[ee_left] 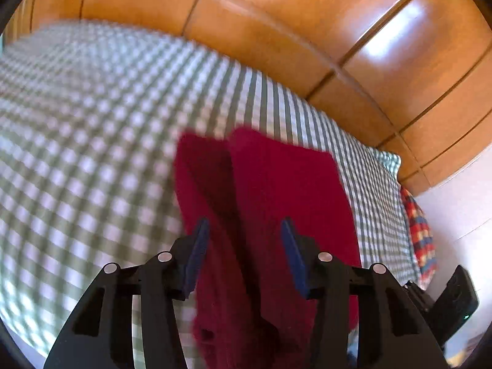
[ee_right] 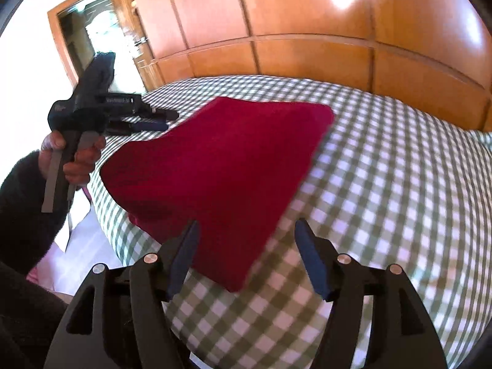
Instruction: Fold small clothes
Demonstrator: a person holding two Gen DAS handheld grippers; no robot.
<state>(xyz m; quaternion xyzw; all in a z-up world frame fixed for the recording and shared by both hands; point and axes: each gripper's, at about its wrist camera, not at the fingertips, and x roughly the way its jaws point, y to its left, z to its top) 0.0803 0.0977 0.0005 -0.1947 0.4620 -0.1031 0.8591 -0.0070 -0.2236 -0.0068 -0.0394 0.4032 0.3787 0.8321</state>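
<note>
Dark red garment (ee_right: 221,166), folded, flat on the checked bedspread (ee_right: 384,203)

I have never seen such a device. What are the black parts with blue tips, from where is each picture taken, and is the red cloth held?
No robot here: a person holds one hand tool with a claw in each hand, and each claw carries a camera. One picture looks along the left claw, the other along the right claw; it also shows the person's left hand. A folded red garment lies on a green checked bedcover. Both claws are open and hold nothing.
</note>
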